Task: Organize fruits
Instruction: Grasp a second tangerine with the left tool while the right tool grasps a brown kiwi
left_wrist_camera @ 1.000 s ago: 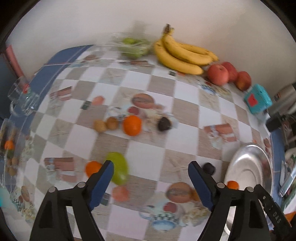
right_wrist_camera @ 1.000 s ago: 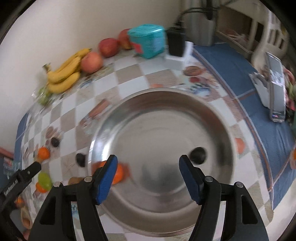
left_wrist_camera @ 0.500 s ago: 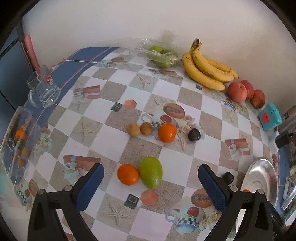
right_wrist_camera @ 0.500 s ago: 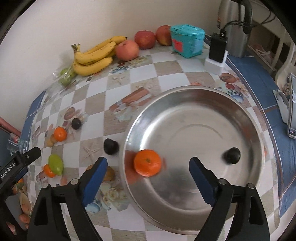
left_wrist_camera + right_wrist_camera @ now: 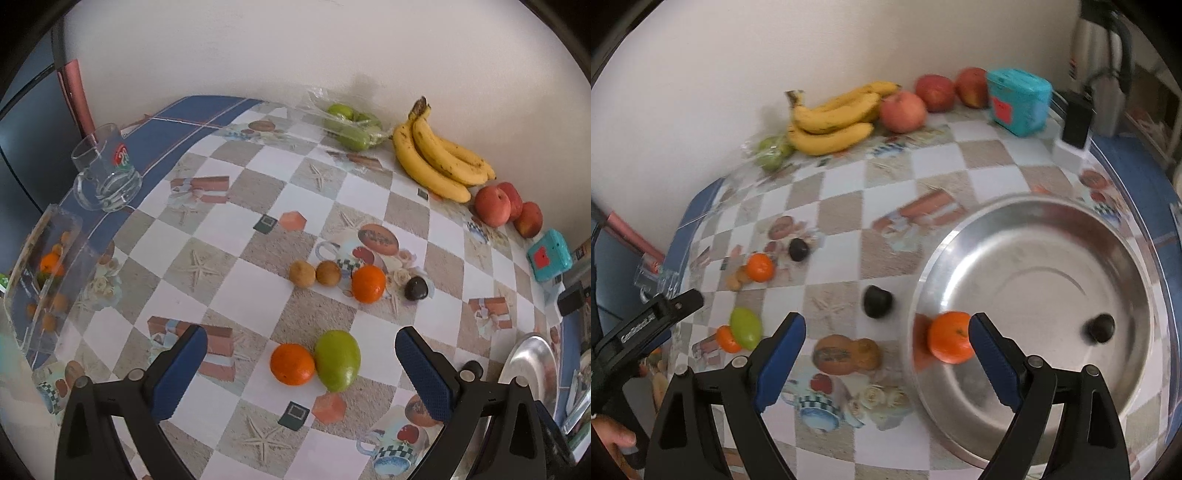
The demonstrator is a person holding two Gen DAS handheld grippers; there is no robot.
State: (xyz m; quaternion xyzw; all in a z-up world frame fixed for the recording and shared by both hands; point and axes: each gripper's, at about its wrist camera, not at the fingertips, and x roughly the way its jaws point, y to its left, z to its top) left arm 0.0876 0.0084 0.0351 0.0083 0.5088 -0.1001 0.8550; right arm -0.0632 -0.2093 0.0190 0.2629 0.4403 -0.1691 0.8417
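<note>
- Both grippers have spread wide over the last second and pulled back: the left gripper [image 5: 301, 369] and right gripper [image 5: 886, 354] stand open, holding nothing.
- An orange [image 5: 950, 336] and a dark fruit [image 5: 1100, 328] now rest in the steel bowl [image 5: 1034, 229] at right, so the sorting appears under way.
- Loose on the checked surface [image 5: 236, 295] remain a second orange [image 5: 291, 364] touching a glossy green fruit [image 5: 338, 360], with more small fruit beyond.
- Bananas [image 5: 436, 162] lie along the far wall.
</note>
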